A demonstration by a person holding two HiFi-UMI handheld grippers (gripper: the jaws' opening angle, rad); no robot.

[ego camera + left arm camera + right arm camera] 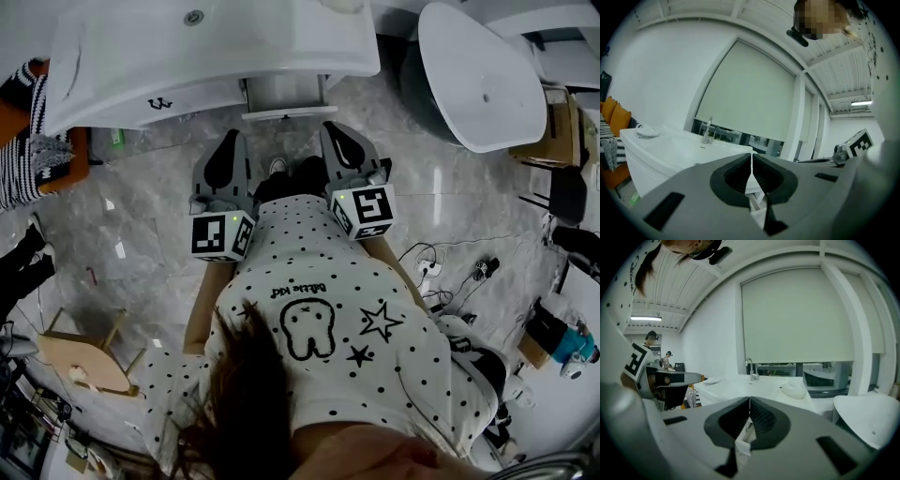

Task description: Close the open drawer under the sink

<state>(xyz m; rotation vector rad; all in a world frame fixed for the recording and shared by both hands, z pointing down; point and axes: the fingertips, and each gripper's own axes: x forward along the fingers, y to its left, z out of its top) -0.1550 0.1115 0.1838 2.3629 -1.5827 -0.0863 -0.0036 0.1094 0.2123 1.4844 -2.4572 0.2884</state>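
In the head view a white sink unit (216, 56) stands at the top. Below its front edge the white drawer (284, 101) sticks out a little over the marble floor. My left gripper (228, 142) and right gripper (336, 131) point at it side by side, just short of its front, one at each end. Both are shut with nothing held. In the left gripper view the jaws (751, 158) meet, with the sink (675, 150) and its tap (708, 131) beyond. The right gripper view shows shut jaws (750, 402), the sink top (754, 385) and a bit of the drawer (742, 444) below.
A white bathtub (483, 75) stands at the right of the sink. A striped cushion on an orange seat (37, 141) is at the left. A wooden stool (84, 361) stands behind left. Cables and plugs (441, 272) lie on the floor at the right.
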